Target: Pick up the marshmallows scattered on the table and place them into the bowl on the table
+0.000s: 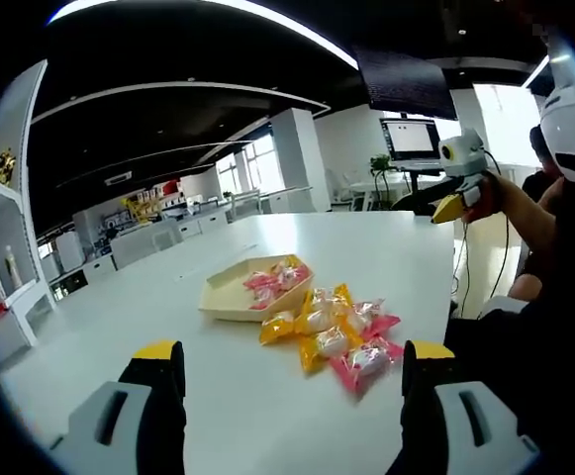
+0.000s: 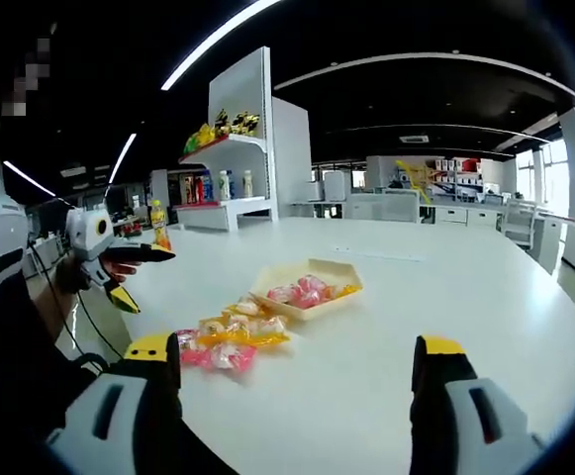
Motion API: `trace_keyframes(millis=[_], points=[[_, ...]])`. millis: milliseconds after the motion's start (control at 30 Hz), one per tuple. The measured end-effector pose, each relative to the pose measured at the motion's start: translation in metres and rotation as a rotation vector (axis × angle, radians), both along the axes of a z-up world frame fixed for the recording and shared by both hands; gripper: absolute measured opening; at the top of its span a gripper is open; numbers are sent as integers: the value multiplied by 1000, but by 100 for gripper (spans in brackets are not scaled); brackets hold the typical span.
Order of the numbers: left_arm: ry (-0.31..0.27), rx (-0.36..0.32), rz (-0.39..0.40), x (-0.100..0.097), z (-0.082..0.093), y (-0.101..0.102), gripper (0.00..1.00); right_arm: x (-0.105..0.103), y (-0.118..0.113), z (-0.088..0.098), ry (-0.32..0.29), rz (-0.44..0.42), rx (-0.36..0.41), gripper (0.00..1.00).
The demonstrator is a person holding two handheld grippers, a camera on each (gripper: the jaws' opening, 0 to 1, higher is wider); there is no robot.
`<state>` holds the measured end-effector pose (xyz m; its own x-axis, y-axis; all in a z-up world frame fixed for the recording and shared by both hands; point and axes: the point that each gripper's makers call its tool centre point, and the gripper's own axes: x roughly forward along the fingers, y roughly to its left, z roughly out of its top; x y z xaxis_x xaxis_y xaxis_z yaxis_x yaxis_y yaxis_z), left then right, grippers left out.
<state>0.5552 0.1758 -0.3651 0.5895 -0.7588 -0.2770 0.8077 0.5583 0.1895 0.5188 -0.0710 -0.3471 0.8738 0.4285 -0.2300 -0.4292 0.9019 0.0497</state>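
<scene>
Both grippers hang above the white bench (image 1: 267,416), and neither holds anything. In the left gripper view the left gripper (image 1: 295,381) has its yellow-tipped jaws spread wide, released, with bare bench between them. Just beyond lies the heap of wrapped marshmallows (image 1: 338,336), pink and yellow packets bunched together on the bench. Touching the heap's far side sits the shallow cream bowl (image 1: 230,295), with a few pink and yellow packets already inside it. At the right edge of that view the right gripper (image 1: 462,193) shows up in a person's hand, raised well off the bench.

Over to the right gripper view: the right gripper's jaws stand wide apart too, nothing in them. The marshmallows sit ahead and to the left, the bowl right behind them. The left gripper hovers at the far left edge, beside the bench. A shelf (image 2: 230,178) of bottles stands behind.
</scene>
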Motion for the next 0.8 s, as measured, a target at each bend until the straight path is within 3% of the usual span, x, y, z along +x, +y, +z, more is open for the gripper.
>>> trace_keyframes(millis=[233,467,800], points=[[31,-13,-29,5,-10,-13,89,3,1,1,-4,4,0,94],[83,-125,-14,32,-7,-37,89,6,6,-7,12,15,-11,94],[198,-146,52,68,-31,-54,85,6,-3,-13,21,-3,-14,94]])
